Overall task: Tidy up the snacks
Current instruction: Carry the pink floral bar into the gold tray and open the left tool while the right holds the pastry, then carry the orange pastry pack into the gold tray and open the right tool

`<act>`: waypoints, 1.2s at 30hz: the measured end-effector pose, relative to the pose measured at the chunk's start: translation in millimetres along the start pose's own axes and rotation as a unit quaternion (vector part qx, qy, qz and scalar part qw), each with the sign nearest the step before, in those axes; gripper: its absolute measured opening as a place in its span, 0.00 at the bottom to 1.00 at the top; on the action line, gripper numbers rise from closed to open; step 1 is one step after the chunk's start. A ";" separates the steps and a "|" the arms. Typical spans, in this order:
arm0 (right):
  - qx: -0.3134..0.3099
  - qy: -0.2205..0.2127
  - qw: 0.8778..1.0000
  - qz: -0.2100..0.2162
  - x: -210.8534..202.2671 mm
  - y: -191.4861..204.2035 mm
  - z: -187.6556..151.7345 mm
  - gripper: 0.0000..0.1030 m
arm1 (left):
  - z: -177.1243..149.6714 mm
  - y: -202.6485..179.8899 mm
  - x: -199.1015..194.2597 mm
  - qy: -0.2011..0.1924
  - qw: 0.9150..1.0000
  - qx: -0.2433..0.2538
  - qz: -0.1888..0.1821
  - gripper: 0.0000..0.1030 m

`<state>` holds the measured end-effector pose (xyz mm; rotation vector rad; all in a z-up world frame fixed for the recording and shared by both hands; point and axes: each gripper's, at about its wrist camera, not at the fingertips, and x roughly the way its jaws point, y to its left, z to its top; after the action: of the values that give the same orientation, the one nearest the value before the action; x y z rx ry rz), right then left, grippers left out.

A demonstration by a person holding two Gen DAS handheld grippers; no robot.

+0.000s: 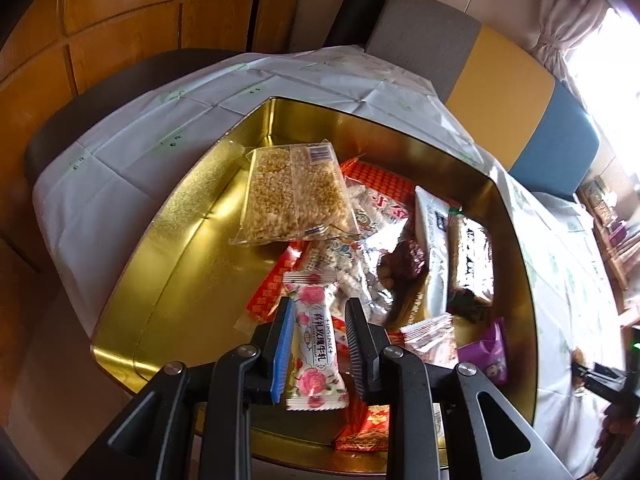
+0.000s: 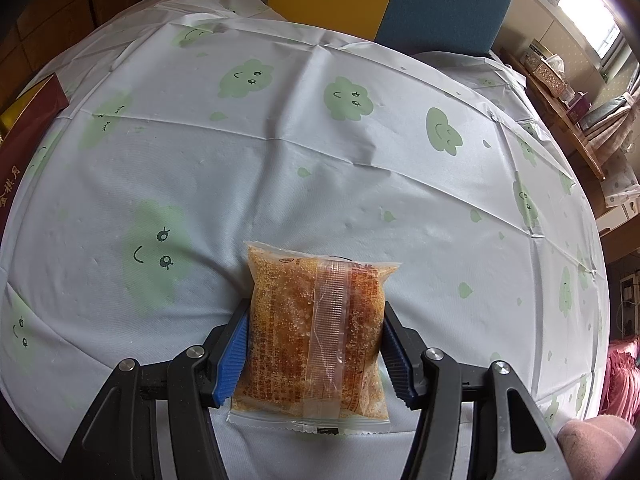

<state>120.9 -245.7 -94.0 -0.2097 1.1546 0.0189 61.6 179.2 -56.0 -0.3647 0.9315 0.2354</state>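
Observation:
A gold tin (image 1: 192,240) stands on the table and holds a pile of snack packs. On top at the back lies a clear puffed-rice pack (image 1: 296,192), with red, silver, white and purple packs (image 1: 486,350) toward the right. My left gripper (image 1: 319,304) hangs over the tin's near side. A rose-printed candy bar (image 1: 314,344) stands between its fingers, and a gap shows beside the right pad (image 1: 356,332), so the jaws are open. My right gripper (image 2: 316,306) is shut on an orange crumb snack pack (image 2: 280,300), held above the tablecloth (image 2: 280,160).
A dark red box (image 2: 24,128) sits at the table's left edge in the right wrist view. Grey (image 1: 420,28), yellow (image 1: 500,84) and blue (image 1: 560,140) chair backs stand behind the table. A pink sleeve (image 2: 592,440) shows at the bottom right. Shelves (image 2: 560,80) line the right wall.

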 end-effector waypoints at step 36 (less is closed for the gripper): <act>0.009 -0.030 0.999 0.018 -25.8 12.1 21.1 0.59 | -12.4 -24.0 -32.9 -0.048 0.997 0.055 0.032 0.31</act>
<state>128.0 -227.8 -64.3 -0.1720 1.0975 0.0470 41.9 150.9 -31.0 -0.2203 0.8589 0.2562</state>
